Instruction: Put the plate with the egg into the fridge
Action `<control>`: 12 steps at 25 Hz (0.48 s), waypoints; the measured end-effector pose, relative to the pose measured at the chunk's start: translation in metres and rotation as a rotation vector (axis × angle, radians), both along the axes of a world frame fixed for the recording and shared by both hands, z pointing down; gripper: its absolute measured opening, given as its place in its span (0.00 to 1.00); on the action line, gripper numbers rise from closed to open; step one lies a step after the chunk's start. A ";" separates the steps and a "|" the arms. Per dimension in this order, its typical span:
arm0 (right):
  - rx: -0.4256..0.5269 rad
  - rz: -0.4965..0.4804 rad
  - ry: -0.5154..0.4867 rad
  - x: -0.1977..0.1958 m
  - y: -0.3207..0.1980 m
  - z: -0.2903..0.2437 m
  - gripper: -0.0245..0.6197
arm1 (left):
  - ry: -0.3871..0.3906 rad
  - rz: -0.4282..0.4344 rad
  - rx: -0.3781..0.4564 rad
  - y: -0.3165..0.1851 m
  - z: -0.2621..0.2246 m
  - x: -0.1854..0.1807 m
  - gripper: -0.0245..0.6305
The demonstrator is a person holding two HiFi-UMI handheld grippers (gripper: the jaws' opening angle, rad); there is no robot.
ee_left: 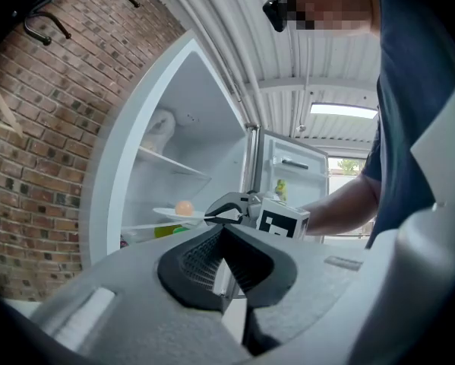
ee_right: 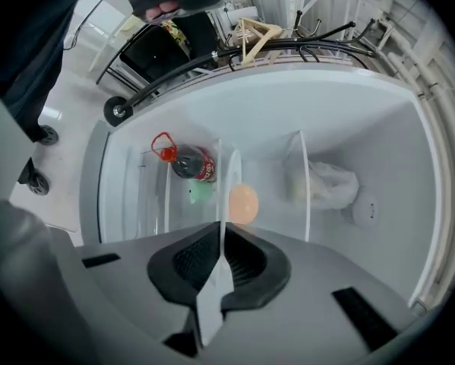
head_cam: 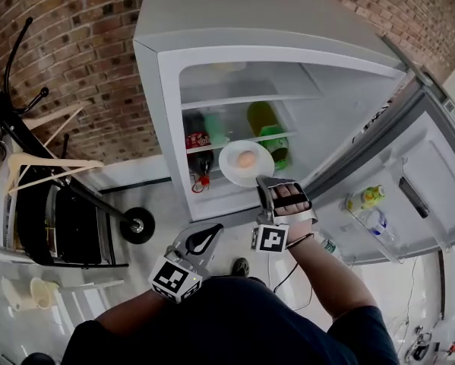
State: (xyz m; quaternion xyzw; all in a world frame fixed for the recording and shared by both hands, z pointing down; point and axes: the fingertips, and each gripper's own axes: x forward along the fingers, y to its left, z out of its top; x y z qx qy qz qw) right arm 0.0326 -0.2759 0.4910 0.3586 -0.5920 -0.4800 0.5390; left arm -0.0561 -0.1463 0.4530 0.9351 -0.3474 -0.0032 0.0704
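The plate with the egg is pinched at its rim by the right tongs and held level at the mouth of the open fridge. The left tongs are pressed together, nothing gripped, well outside the fridge.

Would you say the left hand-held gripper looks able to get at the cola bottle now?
Probably yes: the fridge door stands open, and the cola bottle sits beside the plate, not behind it. The left hand-held gripper is empty, but shut, so it must open first.
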 end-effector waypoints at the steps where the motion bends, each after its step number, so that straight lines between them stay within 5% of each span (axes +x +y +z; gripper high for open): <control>1: -0.003 -0.003 0.005 0.000 -0.007 0.002 0.07 | 0.001 -0.011 0.000 -0.003 -0.001 -0.001 0.04; 7: -0.079 0.001 0.037 0.001 -0.046 0.015 0.07 | 0.002 -0.062 0.016 -0.018 -0.010 -0.003 0.04; 12: -0.040 -0.041 0.077 -0.007 -0.076 0.016 0.07 | 0.004 -0.109 0.018 -0.024 -0.010 -0.004 0.04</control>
